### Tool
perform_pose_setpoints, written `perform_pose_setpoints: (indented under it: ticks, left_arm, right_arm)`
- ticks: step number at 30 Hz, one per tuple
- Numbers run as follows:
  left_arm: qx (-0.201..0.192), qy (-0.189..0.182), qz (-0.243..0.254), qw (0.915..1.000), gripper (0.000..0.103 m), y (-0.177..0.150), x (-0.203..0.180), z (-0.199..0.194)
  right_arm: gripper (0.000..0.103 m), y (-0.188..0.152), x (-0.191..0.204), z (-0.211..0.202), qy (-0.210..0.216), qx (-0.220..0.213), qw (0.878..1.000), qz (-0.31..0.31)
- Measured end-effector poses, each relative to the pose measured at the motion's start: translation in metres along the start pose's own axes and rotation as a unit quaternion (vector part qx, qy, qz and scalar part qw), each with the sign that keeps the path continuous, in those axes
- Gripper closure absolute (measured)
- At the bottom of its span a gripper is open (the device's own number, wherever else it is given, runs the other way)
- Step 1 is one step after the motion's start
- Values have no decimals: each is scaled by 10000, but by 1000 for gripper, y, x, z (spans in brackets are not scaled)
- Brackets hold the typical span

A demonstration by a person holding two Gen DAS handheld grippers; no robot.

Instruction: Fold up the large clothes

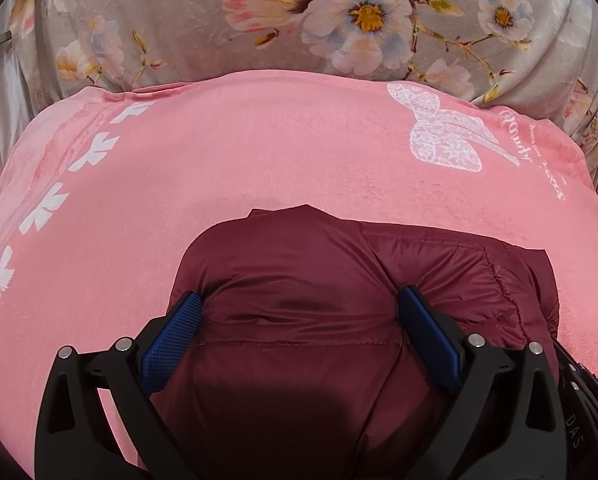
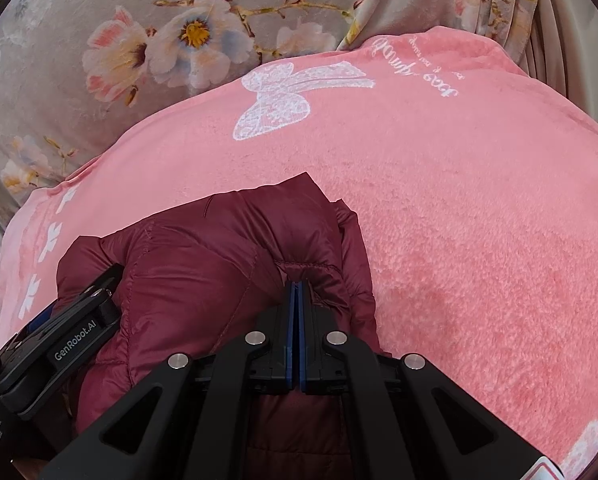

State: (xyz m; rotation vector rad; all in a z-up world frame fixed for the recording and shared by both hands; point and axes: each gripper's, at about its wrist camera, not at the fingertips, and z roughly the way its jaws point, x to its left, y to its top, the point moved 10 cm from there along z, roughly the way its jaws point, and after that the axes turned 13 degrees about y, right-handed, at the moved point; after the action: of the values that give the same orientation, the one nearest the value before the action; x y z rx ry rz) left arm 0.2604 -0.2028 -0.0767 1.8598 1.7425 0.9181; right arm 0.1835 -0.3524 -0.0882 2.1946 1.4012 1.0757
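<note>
A maroon puffer jacket [image 1: 299,264] lies bunched and partly folded on a pink blanket [image 1: 259,152]. My left gripper [image 1: 299,294] stands wide open astride a puffy fold of the jacket, and its blue pads [image 1: 179,332] flank the fabric without squeezing it. In the right wrist view the jacket [image 2: 203,256] puckers toward my right gripper [image 2: 299,282], whose blue pads are shut together on a tuck of its edge. The left gripper's black body [image 2: 71,328] rests on the jacket's left side there. The jacket's near part is hidden under both grippers.
The pink blanket [image 2: 459,200] carries a white butterfly print [image 2: 275,104] and white leaf marks [image 1: 43,208] along its left side. Behind it lies a grey floral cover [image 1: 259,32]. Pleated pale fabric [image 2: 559,20] hangs at the right edge.
</note>
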Motion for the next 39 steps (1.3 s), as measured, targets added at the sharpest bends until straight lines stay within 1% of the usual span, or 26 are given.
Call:
perform_pose_setpoints:
  ticks: [12,15,18,19,21,22,23,24,25,27,30,33,35,37,38,39]
  left_arm:
    - [-10,104,83,9999,6,0,-2,4]
    - [2,89,71,9999,5,0,-2,4]
    - [48,-25,14,10000,5,0,-2,3]
    - [79,-140,-45,9999,5,0,1,1]
    - [243,-412,-171,9987,5,-4,10,-7]
    - [364,-583,-264,9973,5,-7,16,-12]
    - [476,-776,-412,9950,5,-11,24,-18]
    - [611,-990,-619,9913,5,-18,34,-26]
    - [717,-1165,-749,9878,5,-24,41,-33]
    - [843,-1404,-831,9830,5,-37,54,-45]
    - [1009,-1535,-748,9801,5,-60,61,-58]
    - [1251,-1722,-735,9743,5,-81,63,-65]
    - [1480,-1836,-747,9689,5,-96,64,-66]
    - [1681,-1942,-859,9626,5,-108,66,-64]
    - [1751,-1998,-922,9596,5,-112,67,-63]
    - [1836,-2090,-1041,9549,5,-118,69,-61]
  right_arm:
    - [103,2,-1,1,-97,-76,9999,-62]
    - [103,2,-2,0,76,-116,9999,41]
    - [101,3,-5,-5,519,-154,9980,336]
    - [101,3,-9,-10,629,-117,9969,468]
    - [100,-1,-13,-27,679,-93,9963,528]
    - [92,-4,-18,-44,672,-137,9963,517]
    - [67,-8,-24,-57,570,-166,9969,516]
    - [56,-11,-30,-68,478,-199,9974,507]
    - [50,-17,-35,-82,510,-195,9974,464]
    - [50,-32,-41,-95,643,15,9968,480]
    - [50,-57,-42,-104,829,348,9945,535]
    - [49,-73,-35,-107,1085,478,9911,599]
    - [45,-82,-30,-105,1308,603,9870,714]
    - [45,-91,-26,-100,1451,726,9834,812]
    - [42,-94,-24,-97,1465,758,9830,812]
    - [41,-96,-22,-95,1441,743,9836,791]
